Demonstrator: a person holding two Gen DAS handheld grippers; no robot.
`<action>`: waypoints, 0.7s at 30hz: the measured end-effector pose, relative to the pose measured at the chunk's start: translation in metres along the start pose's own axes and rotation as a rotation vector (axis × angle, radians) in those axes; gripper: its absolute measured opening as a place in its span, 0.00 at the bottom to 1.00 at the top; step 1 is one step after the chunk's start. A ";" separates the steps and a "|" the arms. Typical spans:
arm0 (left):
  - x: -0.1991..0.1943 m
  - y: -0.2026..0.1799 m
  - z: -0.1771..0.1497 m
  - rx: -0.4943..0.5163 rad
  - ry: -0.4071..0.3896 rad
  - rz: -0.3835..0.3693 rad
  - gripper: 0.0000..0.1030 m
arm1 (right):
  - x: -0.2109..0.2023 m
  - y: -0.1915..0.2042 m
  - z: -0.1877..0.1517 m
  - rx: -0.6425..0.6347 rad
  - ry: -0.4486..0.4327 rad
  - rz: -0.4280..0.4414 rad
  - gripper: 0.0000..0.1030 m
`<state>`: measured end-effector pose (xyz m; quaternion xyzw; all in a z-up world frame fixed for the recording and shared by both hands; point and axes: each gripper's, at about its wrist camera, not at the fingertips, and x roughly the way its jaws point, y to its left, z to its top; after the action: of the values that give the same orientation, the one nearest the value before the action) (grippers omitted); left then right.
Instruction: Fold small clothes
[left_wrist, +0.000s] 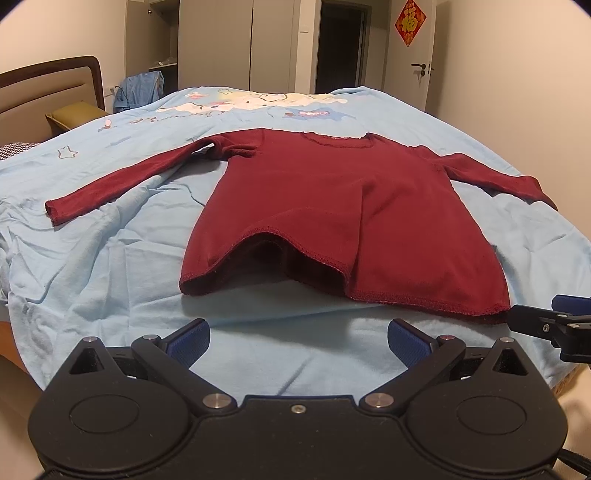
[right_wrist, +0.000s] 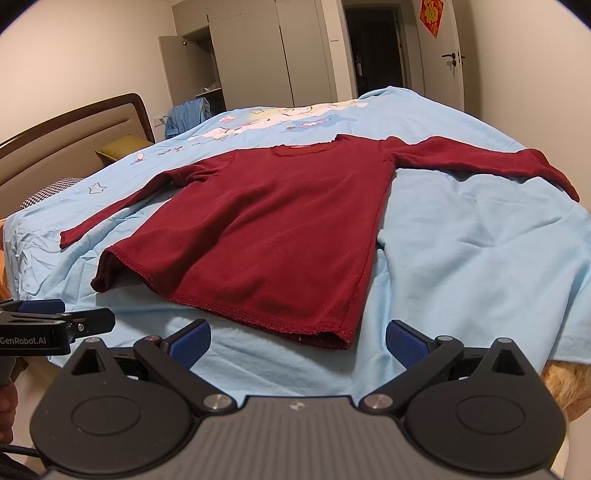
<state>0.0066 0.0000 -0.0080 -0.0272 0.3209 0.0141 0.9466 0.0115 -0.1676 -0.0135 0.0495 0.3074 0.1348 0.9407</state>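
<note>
Shirt (left_wrist: 332, 206) laid flat, sleeves spread, so we can fold inward. Left gripper (left_wrist: 298, 338) and right gripper (right_wrist: 297, 339) near hem, both wide open, empty.

red shirt (left_wrist: 343, 206) flat on blue-sheeted bed (left_wrist: 110, 266)

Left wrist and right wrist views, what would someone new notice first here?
A dark red long-sleeved top lies spread flat in the middle of a light blue bedsheet, both sleeves stretched outward and the near hem lifted slightly at one corner. In front of it, the left gripper and right gripper sit with jaws wide open, holding nothing.
</note>
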 end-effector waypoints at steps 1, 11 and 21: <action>0.000 0.000 0.000 0.000 0.001 0.000 0.99 | 0.000 0.000 0.000 0.001 0.001 0.000 1.00; 0.004 -0.001 0.001 0.003 0.016 -0.001 0.99 | 0.003 -0.001 0.001 0.009 0.014 -0.003 1.00; 0.009 0.001 0.002 -0.008 0.037 0.005 0.99 | 0.010 -0.003 0.001 0.015 0.036 -0.009 1.00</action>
<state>0.0148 0.0010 -0.0120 -0.0307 0.3384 0.0172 0.9404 0.0204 -0.1675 -0.0186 0.0529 0.3256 0.1293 0.9351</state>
